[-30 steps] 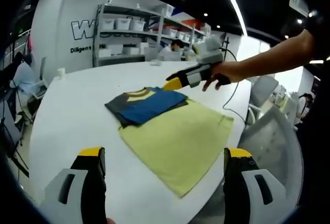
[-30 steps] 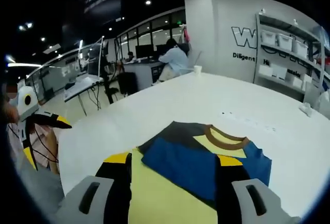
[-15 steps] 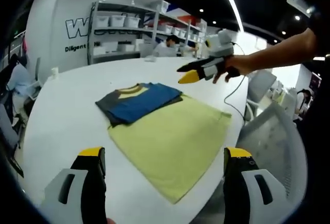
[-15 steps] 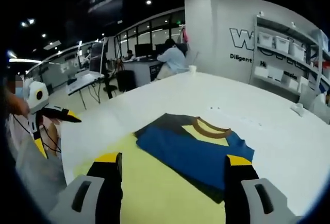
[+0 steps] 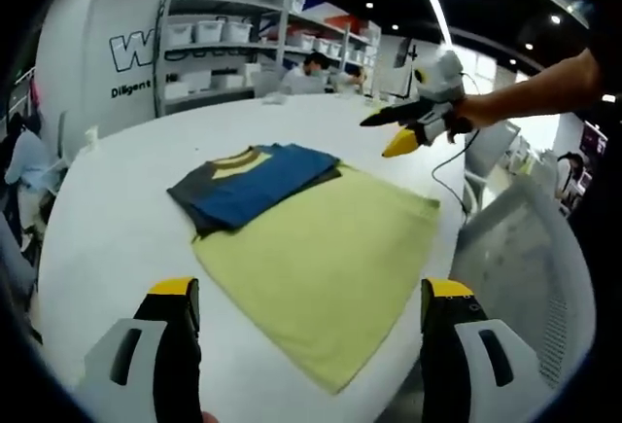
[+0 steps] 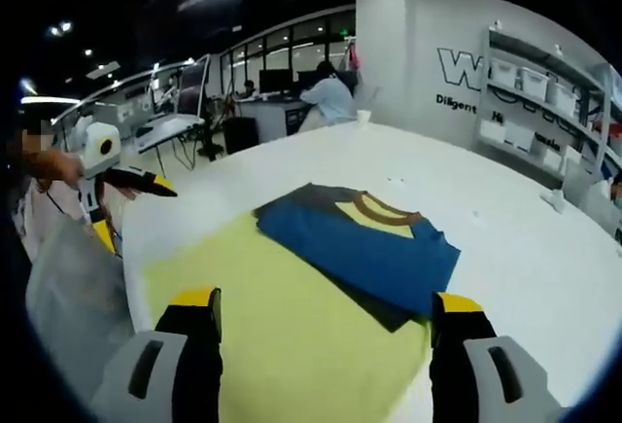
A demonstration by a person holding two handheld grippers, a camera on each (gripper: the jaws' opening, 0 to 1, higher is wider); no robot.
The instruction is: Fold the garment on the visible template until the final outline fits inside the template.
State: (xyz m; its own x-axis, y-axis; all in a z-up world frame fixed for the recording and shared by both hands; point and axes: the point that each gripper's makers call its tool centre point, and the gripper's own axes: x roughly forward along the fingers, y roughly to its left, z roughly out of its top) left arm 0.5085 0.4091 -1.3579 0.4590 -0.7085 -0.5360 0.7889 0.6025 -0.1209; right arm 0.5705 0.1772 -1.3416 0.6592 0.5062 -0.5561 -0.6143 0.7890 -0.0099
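The folded garment (image 5: 255, 184), blue and dark grey with a yellow and brown collar, lies on the white table (image 5: 107, 219). It overlaps the far edge of the flat yellow template (image 5: 330, 258). My left gripper (image 5: 311, 289) hangs open above the template's near edge and holds nothing. A hand holds my right gripper (image 5: 381, 137) in the air beyond the template's right corner, clear of the cloth. In the right gripper view the garment (image 6: 360, 248) rests across the template (image 6: 282, 335). There my right gripper (image 6: 326, 299) is open and empty, and the left gripper (image 6: 136, 211) hovers off the table's left edge.
A grey mesh chair (image 5: 525, 267) stands close to the table edge on the right. A small cup (image 6: 363, 118) sits at the table's far side. Shelves with white bins (image 5: 214, 44) line the wall. People sit at desks (image 6: 330, 97) behind.
The right gripper has lifted up and away from the garment's far edge. Both views have pulled back. The garment and template lie as before.
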